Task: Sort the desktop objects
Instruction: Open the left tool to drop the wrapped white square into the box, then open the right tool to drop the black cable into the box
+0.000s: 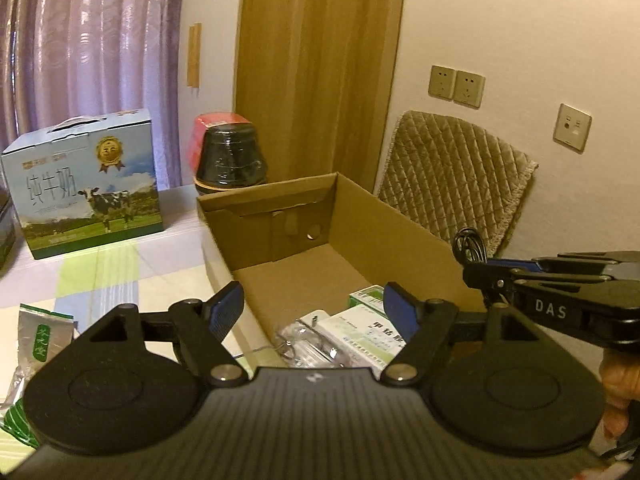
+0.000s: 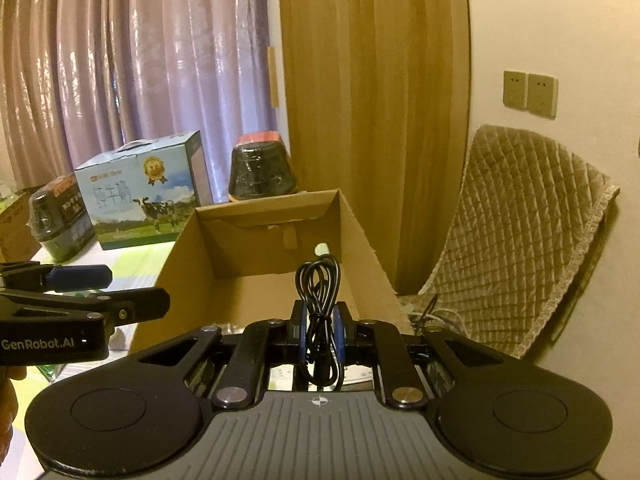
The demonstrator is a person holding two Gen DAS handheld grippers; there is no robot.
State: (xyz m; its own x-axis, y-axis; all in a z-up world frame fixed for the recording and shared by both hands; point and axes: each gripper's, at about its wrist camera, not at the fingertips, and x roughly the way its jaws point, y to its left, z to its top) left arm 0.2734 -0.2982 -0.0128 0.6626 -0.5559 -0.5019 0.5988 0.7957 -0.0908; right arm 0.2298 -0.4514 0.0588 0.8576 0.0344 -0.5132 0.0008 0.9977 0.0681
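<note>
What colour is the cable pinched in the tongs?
Black; the coiled cable shows best in the right wrist view.

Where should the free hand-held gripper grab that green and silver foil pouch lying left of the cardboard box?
Take the foil pouch by its flat sealed top edge, coming in low from the box side. It lies flat on the tablecloth, so the thin upper seam is probably the easiest part for the open left hand-held gripper to pinch; the lower part is hidden behind the gripper body.
</note>
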